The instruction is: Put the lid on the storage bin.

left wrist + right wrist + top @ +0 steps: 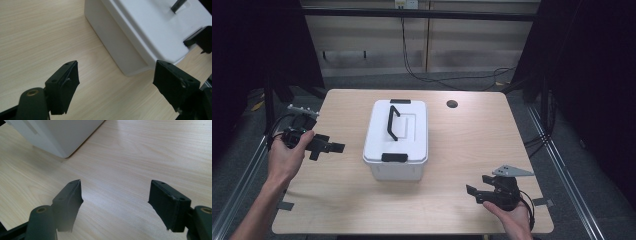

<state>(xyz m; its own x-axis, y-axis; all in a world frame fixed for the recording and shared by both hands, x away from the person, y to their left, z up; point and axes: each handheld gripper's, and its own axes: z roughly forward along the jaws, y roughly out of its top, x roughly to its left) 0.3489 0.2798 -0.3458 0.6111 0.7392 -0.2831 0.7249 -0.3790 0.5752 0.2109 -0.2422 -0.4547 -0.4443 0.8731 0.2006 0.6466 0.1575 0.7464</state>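
left gripper (pixel 331 148): fingers spread, beside white box (pixel 397 139) | right gripper (pixel 475 192): fingers spread, above surface (pixel 462 145), clear of box

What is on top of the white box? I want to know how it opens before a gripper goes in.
On the lid of the white box lies a black handle, with a black latch at the near end and another at the far end. The lid is shut, so the inside is hidden.
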